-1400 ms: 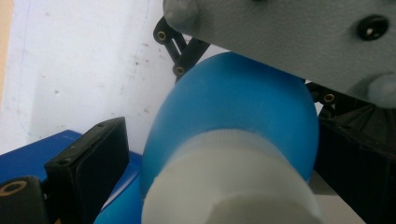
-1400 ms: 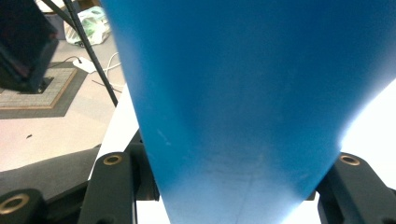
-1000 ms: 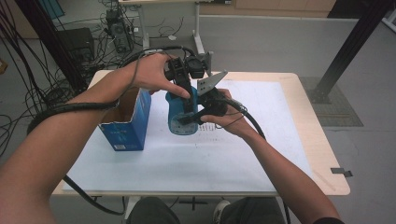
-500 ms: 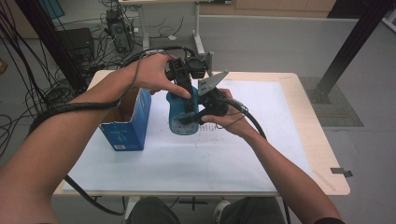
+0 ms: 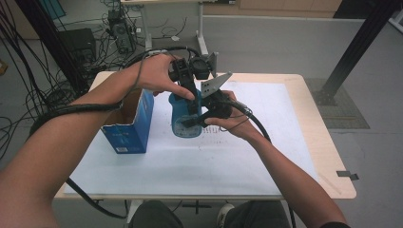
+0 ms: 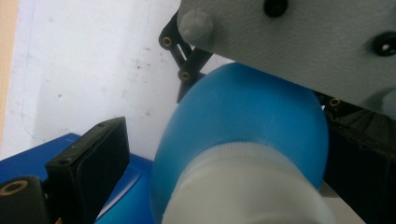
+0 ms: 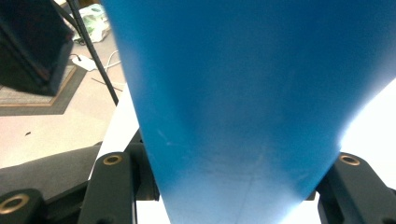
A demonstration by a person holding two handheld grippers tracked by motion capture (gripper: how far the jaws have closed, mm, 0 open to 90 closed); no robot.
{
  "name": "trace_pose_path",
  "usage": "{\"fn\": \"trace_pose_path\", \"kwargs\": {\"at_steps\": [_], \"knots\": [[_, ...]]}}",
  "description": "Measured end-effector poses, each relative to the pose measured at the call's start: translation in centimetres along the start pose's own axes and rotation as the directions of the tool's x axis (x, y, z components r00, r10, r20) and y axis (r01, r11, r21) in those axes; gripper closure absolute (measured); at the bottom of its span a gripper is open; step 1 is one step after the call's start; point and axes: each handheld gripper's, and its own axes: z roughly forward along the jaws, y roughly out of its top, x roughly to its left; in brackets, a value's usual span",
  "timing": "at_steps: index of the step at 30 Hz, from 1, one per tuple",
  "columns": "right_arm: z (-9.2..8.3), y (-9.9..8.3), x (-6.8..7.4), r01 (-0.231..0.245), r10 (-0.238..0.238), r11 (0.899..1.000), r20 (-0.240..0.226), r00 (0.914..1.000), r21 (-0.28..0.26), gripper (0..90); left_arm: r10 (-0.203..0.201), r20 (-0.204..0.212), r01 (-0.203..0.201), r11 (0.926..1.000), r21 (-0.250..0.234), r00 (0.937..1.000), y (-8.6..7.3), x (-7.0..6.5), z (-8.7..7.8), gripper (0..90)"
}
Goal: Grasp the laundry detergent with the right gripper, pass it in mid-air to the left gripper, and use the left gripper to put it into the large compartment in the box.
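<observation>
One blue bottle (image 5: pixel 186 121) is counted, standing just right of the single blue carton (image 5: pixel 129 128). Two grippers are counted, the left gripper (image 5: pixel 190 92) above the bottle and the right gripper (image 5: pixel 202 118) at its right side. One table (image 5: pixel 304 123) is counted beneath the carton, and two forearms are seen.

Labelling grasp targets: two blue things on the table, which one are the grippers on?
The blue bottle with the white cap, standing right of the open blue carton. The right gripper clamps its body; the left gripper is at its top. The carton stands untouched.
</observation>
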Motion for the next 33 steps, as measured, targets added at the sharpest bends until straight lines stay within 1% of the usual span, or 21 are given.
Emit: {"fn": "trace_pose_path", "kwargs": {"at_steps": [1, 7, 11, 12, 13, 14, 15, 21, 23, 31, 33], "knots": [[0.0, 0.0, 0.0, 0.001, -0.001, 1.0, 0.0, 1.0, 0.001, 42.9, 0.007, 0.0, -0.007, 1.0, 0.004, 1.0, 0.0, 0.04, -0.02, 5.6], [0.02, 0.0, 0.02, 0.003, -0.003, 1.0, 0.001, 1.0, 0.006, 42.9, 0.005, 0.006, -0.005, 0.9999, 0.013, 1.0, -0.06, 0.08, 0.04, 5.8], [0.04, 0.02, 0.02, 0.004, -0.004, 1.0, 0.0, 1.0, 0.005, 42.9, 0.008, 0.004, -0.008, 0.9999, 0.014, 1.0, -0.07, 0.06, 0.01, 5.9], [0.05, 0.03, 0.02, 0.004, -0.004, 1.0, -0.001, 1.0, 0.006, 42.8, 0.001, 0.002, -0.001, 1.0, 0.005, 1.0, -0.09, 0.01, 0.03, 5.9], [0.09, 0.02, 0.0, 0.006, -0.006, 1.0, -0.002, 1.0, 0.004, 42.8, 0.009, 0.003, -0.009, 0.9999, 0.012, 1.0, -0.07, 0.06, -0.06, 5.9], [0.1, 0.02, 0.03, 0.002, -0.002, 1.0, -0.005, 1.0, 0.007, 42.8, 0.003, 0.0, -0.003, 1.0, 0.005, 1.0, -0.09, 0.02, -0.04, 5.9], [0.13, 0.02, 0.04, 0.002, -0.002, 1.0, -0.005, 1.0, 0.007, 42.8, 0.008, 0.001, -0.008, 0.9999, 0.011, 1.0, -0.09, 0.09, -0.12, 6.0], [0.19, 0.04, 0.05, -0.001, 0.001, 1.0, -0.005, 1.0, 0.008, 42.8, 0.014, 0.003, -0.014, 0.9998, 0.011, 0.9999, -0.12, 0.03, -0.01, 6.1], [0.2, 0.06, 0.01, 0.006, -0.006, 1.0, -0.005, 1.0, 0.003, 42.8, 0.014, 0.002, -0.014, 0.9997, 0.019, 0.9999, -0.12, 0.04, 0.07, 6.2], [0.21, 0.08, -0.04, 0.015, -0.015, 1.0, 0.001, 0.9999, -0.001, 42.8, 0.015, 0.002, -0.015, 0.9998, 0.016, 0.9999, -0.14, 0.03, 0.23, 6.6], [0.25, 0.09, 0.0, 0.014, -0.014, 1.0, -0.006, 0.9999, 0.001, 42.8, 0.017, 0.003, -0.017, 0.9997, 0.017, 0.9999, -0.13, 0.04, 0.22, 7.0]]}}
